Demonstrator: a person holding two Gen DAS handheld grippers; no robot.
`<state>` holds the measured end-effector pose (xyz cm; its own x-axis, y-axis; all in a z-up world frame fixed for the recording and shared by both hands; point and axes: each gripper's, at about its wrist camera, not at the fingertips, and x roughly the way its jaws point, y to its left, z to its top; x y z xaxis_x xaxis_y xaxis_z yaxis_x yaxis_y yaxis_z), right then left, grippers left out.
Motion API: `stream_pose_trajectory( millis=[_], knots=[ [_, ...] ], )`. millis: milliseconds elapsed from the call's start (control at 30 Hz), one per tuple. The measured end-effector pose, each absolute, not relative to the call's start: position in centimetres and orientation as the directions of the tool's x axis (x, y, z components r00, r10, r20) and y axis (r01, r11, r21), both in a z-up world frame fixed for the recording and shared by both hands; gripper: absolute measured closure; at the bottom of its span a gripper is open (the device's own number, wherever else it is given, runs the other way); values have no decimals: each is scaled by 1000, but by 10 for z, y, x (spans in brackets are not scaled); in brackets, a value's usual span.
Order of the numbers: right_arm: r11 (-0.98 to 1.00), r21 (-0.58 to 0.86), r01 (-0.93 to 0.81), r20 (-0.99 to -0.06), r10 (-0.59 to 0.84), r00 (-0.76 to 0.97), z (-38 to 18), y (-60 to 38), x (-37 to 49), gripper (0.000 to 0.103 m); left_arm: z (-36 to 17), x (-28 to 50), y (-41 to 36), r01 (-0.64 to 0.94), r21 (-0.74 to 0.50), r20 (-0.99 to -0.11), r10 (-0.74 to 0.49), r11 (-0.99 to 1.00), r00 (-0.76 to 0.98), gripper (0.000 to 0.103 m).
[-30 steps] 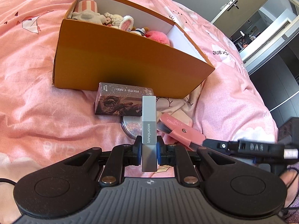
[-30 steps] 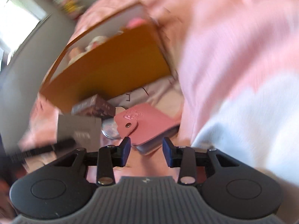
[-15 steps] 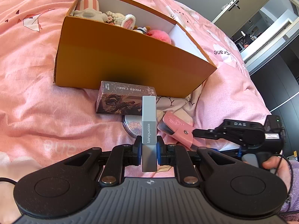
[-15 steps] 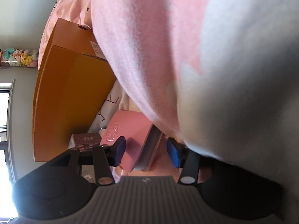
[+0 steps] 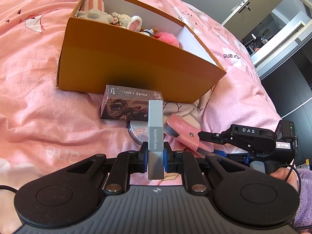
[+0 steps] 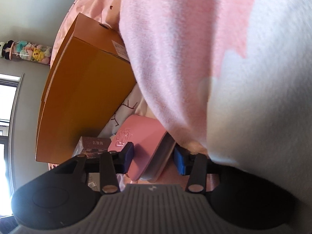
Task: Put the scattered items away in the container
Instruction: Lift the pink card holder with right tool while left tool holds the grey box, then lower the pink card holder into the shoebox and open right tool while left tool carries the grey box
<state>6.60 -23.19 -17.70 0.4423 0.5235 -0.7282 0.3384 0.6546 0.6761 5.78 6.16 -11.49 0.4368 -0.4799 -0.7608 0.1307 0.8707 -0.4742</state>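
Observation:
My left gripper is shut on a slim grey box marked "lanqua", held upright above the bed. The orange cardboard box stands ahead, holding plush toys. My right gripper, seen at the right in the left wrist view, is open with its jaws on either side of a pink leather case that lies tilted on the bedding; the case also shows in the left wrist view. A dark photo-card box and a round disc lie before the container.
A pink duvet covers the bed; a raised fold of it fills the right wrist view close to the right gripper. A doorway is at the far right. Plush toys line a wall shelf.
My right gripper has rolled onto its side and slid its open jaws around the pink case. My left gripper has risen slightly, still holding the grey box.

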Motion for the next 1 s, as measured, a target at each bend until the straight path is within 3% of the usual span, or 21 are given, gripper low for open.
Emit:
stream_pose_trajectory(
  millis=[433,733,1000],
  knots=[
    [704,698,136,-638,523,565,-134,-221,66,84,-104,56,66,133,-476,-746,-479,869,463,86],
    [741,671,33,-629,546,554,-104,-257,72,85,-76,54,76,158,-500,-701,-505,852,504,86],
    [689,721,-69,-550,631,548,-58,-260,78,85,-42,58,93,176,-462,-675,-474,869,566,86]
  ],
)
